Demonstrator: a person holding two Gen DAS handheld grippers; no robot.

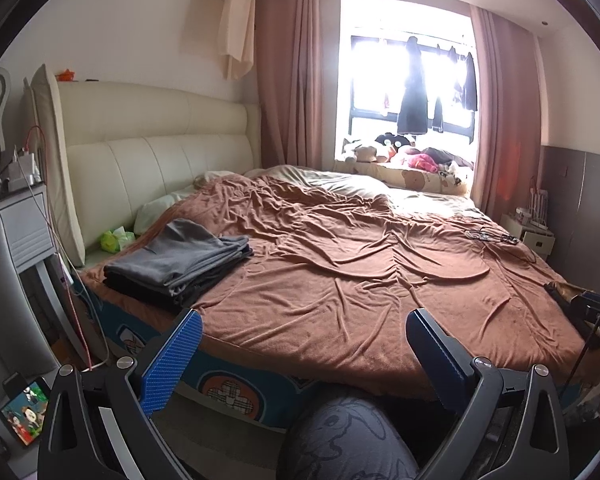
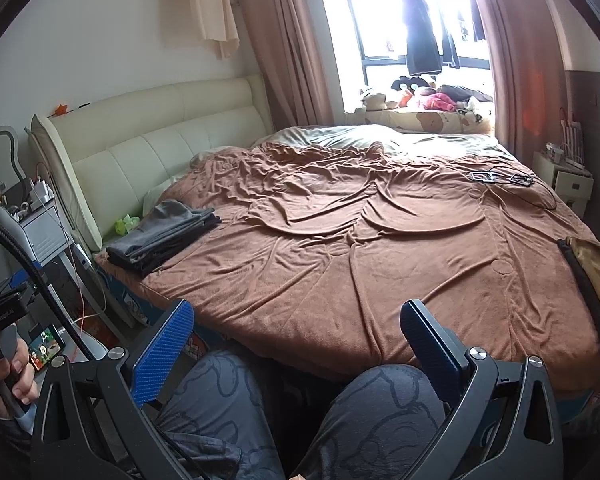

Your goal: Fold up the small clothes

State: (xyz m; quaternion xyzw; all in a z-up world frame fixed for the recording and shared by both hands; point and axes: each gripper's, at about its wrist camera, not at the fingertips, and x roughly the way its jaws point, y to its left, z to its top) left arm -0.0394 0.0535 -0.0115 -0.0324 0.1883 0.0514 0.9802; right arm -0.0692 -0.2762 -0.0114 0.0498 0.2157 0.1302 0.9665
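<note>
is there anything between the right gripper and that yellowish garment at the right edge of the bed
Nothing visible does. The right gripper is open, held over the person's knees short of the bed edge. The yellowish garment lies to its right on the brown blanket, and only bare blanket lies between them. The folded grey stack sits far off on the other side.

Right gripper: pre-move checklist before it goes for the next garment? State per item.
1. Right gripper open and empty: ok.
2. Left gripper open and empty: ok.
3. Next garment located: tan piece with dark band at the bed's right edge: ok, though partly cut off.
4. Garment type and layout: cannot tell.
5. Folding area on brown blanket free of items: ok, wrinkled.
6. Folded grey stack away from the work area: ok.
</note>
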